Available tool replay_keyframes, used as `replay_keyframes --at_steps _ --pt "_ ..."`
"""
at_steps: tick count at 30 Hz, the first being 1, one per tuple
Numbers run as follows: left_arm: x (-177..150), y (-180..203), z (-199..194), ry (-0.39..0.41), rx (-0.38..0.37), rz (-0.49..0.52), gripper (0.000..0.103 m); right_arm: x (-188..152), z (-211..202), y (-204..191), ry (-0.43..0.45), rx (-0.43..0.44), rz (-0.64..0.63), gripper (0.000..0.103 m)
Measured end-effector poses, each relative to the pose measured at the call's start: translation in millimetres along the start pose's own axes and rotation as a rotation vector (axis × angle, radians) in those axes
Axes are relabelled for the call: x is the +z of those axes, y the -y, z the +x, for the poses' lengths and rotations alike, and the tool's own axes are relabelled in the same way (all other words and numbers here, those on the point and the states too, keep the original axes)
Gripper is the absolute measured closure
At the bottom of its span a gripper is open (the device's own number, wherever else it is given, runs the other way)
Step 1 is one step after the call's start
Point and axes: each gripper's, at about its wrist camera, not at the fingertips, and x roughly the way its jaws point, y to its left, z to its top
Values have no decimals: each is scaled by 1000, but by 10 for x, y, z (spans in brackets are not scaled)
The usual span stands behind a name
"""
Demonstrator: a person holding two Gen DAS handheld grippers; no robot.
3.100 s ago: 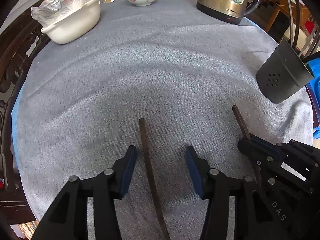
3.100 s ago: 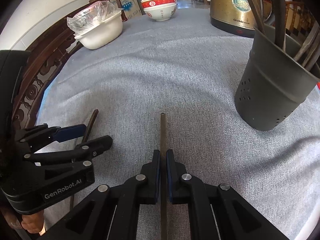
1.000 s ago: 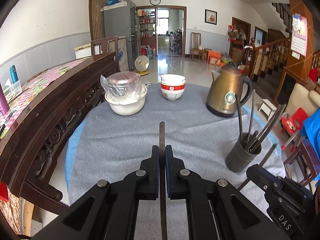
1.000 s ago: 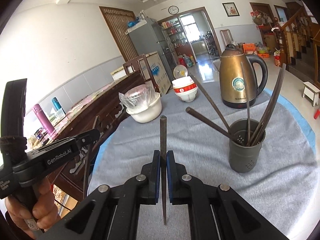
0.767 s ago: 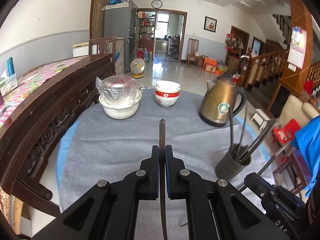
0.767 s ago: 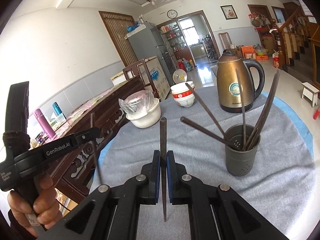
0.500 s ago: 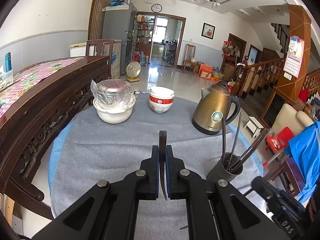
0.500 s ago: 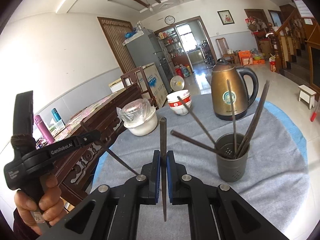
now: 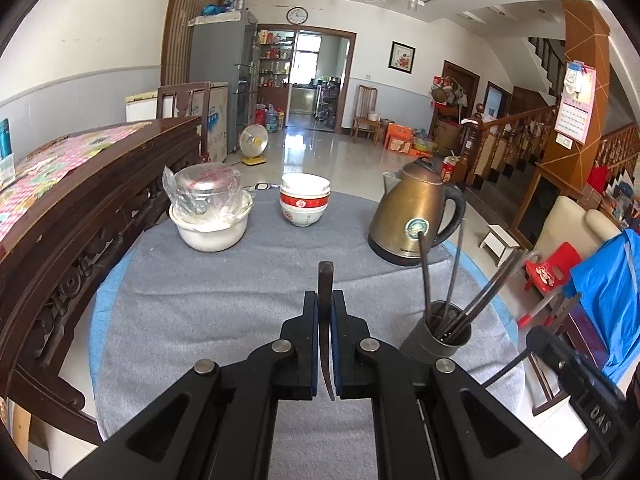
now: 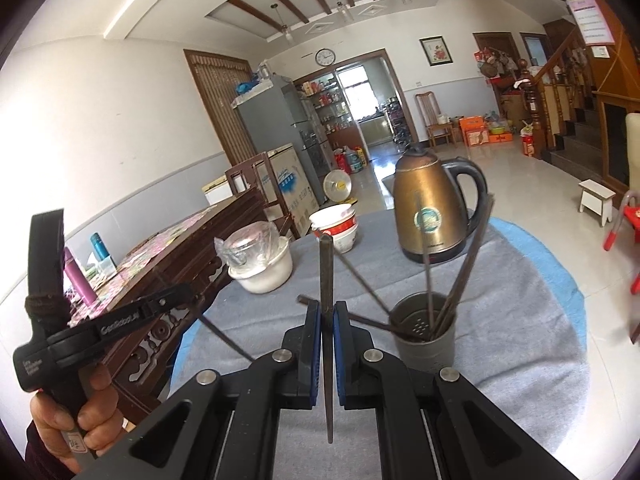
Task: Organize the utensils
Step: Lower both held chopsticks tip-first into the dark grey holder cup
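My left gripper is shut on a dark chopstick and holds it high above the round table with the grey cloth. My right gripper is shut on a second dark chopstick, also lifted. The dark grey utensil holder stands at the table's right with several chopsticks in it; it also shows in the right wrist view. The left gripper appears at the left of the right wrist view, held in a hand.
A brass kettle, stacked red-and-white bowls and a white bowl with a bagged metal pot stand along the far side of the table. A carved wooden bench runs along the left.
Both grippers closed on chopsticks lying on the cloth and lifted them well above the table. In the last half second both views rose a little further.
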Motion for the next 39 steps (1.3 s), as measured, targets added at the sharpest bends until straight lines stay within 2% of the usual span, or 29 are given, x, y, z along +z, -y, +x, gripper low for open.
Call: replay_keyframes --at_steps 11,18,31,39 --pt "72 396 -251 22 -77 91 97 206 -321 220 84 -51 28 97" --pt "90 679 -225 12 -91 133 97 229 -414 269 105 -58 38 97" --pt "-88 1123 5 -71 -43 202 97 201 -561 490 99 -68 76 97" --pt "-106 1402 28 -76 -19 230 97 190 -734 724 120 -54 111 97"
